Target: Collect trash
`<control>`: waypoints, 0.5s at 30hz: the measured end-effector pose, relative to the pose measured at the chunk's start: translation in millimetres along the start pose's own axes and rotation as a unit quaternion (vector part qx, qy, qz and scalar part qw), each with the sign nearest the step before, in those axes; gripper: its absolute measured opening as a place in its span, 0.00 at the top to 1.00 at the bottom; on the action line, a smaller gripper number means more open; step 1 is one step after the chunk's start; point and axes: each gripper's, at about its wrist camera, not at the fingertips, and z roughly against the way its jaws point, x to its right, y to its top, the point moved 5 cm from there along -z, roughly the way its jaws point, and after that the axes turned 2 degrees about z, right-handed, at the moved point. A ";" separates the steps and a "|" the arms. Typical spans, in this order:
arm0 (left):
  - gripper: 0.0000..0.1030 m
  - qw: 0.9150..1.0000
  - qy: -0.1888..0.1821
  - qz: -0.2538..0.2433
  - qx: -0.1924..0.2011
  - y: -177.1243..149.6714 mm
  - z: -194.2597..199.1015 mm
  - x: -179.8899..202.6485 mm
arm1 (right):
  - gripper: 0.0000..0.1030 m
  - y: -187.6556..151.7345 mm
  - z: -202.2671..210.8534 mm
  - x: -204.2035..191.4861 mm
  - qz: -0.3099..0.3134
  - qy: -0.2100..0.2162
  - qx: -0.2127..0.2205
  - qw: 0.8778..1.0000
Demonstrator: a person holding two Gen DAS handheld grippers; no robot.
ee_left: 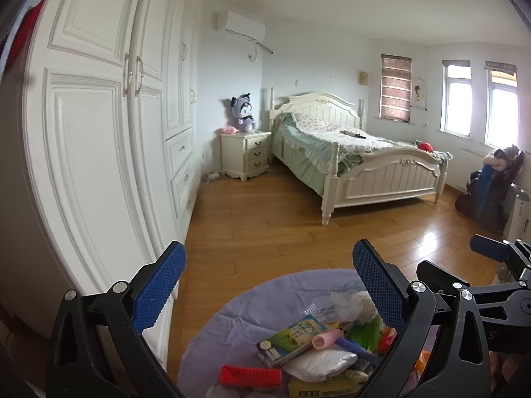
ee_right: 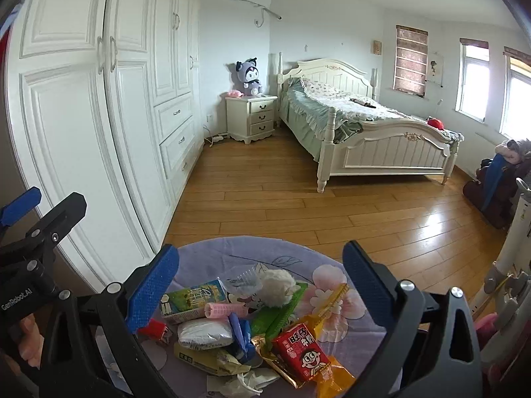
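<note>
At the left of both frames stands a white wardrobe (ee_right: pixel 83 99). The left tongs (ee_left: pixel 270 285) gape wide and hold nothing; low in the frame between them, the trash pile (ee_left: pixel 318 348) lies on a round worktop with a purple cloth (ee_left: pixel 232 318). The right tongs (ee_right: pixel 260 282) also spread wide and empty above the same pile, with a red milk carton (ee_right: pixel 303 351) lower centre. A bed (ee_right: pixel 365 132) stands at upper right.

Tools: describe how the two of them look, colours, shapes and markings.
Both tools, left and right, have black angular plastic frames with triangular cut-outs and silver rivets. Each finger carries a blue ribbed pad. The left tool's body, seen from the right wrist, bears white "GenRobot.AI" lettering.
</note>
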 end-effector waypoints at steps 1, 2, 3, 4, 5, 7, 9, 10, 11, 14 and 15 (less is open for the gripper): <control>0.04 1.000 0.000 -0.003 0.000 -0.7 -1.2 3.0 | 0.05 -1.3 0.0 0.8 -0.003 0.000 0.000 1.000; 0.04 1.000 0.001 -0.006 0.001 -0.9 -0.7 4.5 | 0.05 -2.1 0.1 2.6 -0.006 -0.003 0.000 1.000; 0.04 1.000 0.001 -0.010 0.001 -1.1 -1.1 6.2 | 0.05 -1.5 1.1 3.2 -0.008 -0.005 0.001 1.000; 0.04 1.000 0.001 -0.013 0.001 -1.4 -2.2 8.2 | 0.05 -1.4 1.3 4.4 -0.009 -0.006 0.002 1.000; 0.04 1.000 0.001 -0.015 0.001 -2.0 -2.6 9.5 | 0.05 -1.6 1.3 5.0 -0.009 -0.008 0.002 1.000; 0.04 1.000 -0.001 -0.015 0.000 -3.6 -3.6 11.6 | 0.05 -1.0 1.4 6.3 -0.010 -0.011 0.001 1.000; 0.04 1.000 -0.003 -0.012 -0.002 -3.9 -4.3 12.3 | 0.05 -0.8 0.9 7.1 -0.011 -0.012 -0.001 1.000; 0.04 1.000 -0.004 -0.011 -0.003 -4.5 -4.8 12.1 | 0.05 -1.5 0.4 7.3 -0.011 -0.013 -0.001 1.000; 0.04 1.000 -0.005 -0.011 -0.004 -4.8 -5.4 12.3 | 0.05 -1.8 0.0 7.6 -0.010 -0.014 -0.001 1.000; 0.04 1.000 -0.005 -0.011 -0.005 -5.7 -6.5 11.9 | 0.05 -2.8 0.0 6.9 -0.009 -0.015 -0.003 1.000; 0.04 1.000 -0.005 -0.011 -0.005 -5.9 -6.6 11.8 | 0.05 -2.7 -0.2 6.8 -0.009 -0.015 -0.003 1.000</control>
